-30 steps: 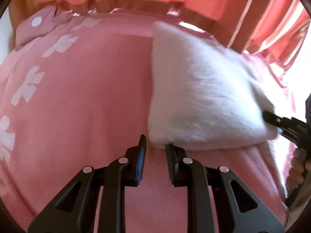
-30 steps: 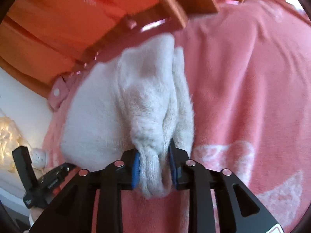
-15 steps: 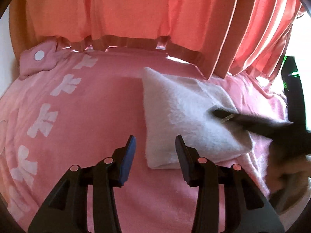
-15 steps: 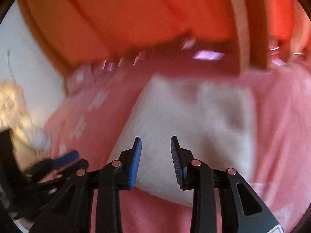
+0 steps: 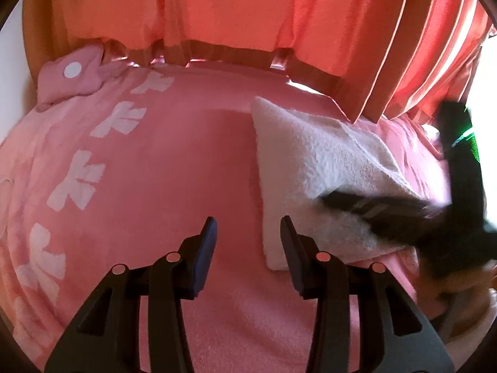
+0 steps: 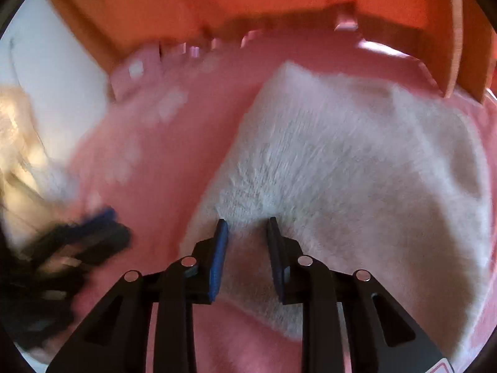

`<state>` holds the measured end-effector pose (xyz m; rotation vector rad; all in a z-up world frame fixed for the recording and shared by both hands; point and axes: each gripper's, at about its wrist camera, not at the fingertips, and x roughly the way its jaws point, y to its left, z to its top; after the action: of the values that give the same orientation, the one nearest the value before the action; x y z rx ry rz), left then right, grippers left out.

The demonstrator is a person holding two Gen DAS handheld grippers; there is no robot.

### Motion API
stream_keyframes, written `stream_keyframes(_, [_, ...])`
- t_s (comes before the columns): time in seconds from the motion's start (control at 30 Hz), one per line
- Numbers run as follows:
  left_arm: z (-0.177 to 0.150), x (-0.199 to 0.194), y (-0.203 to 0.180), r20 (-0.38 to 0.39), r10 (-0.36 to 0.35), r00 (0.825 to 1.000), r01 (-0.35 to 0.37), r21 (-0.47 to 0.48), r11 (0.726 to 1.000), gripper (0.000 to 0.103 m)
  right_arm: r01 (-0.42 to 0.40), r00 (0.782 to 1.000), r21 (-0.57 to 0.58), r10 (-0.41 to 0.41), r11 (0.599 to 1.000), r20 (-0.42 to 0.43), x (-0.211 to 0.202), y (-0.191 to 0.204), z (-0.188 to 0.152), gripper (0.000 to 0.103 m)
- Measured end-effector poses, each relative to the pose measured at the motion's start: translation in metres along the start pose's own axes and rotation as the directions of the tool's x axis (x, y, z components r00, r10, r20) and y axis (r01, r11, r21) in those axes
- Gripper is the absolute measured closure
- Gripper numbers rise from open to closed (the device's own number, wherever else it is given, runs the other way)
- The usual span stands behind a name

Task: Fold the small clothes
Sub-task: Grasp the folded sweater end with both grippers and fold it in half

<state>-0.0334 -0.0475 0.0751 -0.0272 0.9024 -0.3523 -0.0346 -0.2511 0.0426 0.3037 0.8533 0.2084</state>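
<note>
A folded white fluffy garment [image 5: 313, 168] lies on the pink blanket [image 5: 174, 168]; it also fills the right wrist view [image 6: 357, 161]. My left gripper [image 5: 247, 222] is open and empty, just left of the garment's near corner. My right gripper [image 6: 247, 222] is open, its fingertips over the garment's near part, holding nothing. In the left wrist view the right gripper [image 5: 335, 200] shows as a dark blur reaching over the garment from the right. In the right wrist view the left gripper [image 6: 102, 223] is a blur at the lower left.
The pink blanket with white bow prints [image 5: 77, 180] covers the bed. Orange-red curtains [image 5: 248, 15] hang close behind the bed's far edge. A pink pillow corner [image 5: 73, 71] lies at the far left. A white wall [image 6: 46, 62] and pale clutter [image 6: 18, 143] stand to the left.
My right gripper let go of the garment, opened and swung over its near part. My left gripper opened wider and drew back. The garment now lies flat and folded.
</note>
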Motion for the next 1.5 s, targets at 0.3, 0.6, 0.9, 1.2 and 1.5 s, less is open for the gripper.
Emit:
stream_keyframes(0.3, [0.022, 0.035, -0.042, -0.031, -0.102, 0.994, 0.103, 0.024, 0.994, 0.052, 0.199, 0.979, 0.365, -0.197, 0.909, -0.042, -0.004, -0.148, -0.006, 0.059])
stream_keyframes(0.6, [0.022, 0.079, -0.075, -0.026, -0.004, 1.0, 0.006, 0.078, 0.997, 0.051, 0.232, 0.972, 0.331, -0.233, 0.915, -0.037, 0.005, -0.175, -0.007, 0.091])
stream_keyframes(0.9, [0.019, 0.078, -0.078, -0.05, 0.027, 0.998, -0.025, 0.048, 0.999, 0.036, 0.287, 0.941, 0.384, -0.333, 0.878, 0.059, -0.034, -0.158, -0.017, 0.037])
stream_keyframes(1.2, [0.024, 0.086, -0.077, -0.117, 0.013, 0.993, -0.017, -0.035, 0.999, 0.016, 0.246, 0.968, 0.42, -0.246, 0.874, -0.055, -0.001, -0.136, -0.028, 0.035])
stream_keyframes(1.5, [0.025, 0.12, -0.066, -0.161, -0.028, 0.987, 0.014, -0.089, 0.996, 0.005, 0.179, 0.984, 0.473, -0.154, 0.863, -0.091, 0.013, -0.156, -0.03, 0.021])
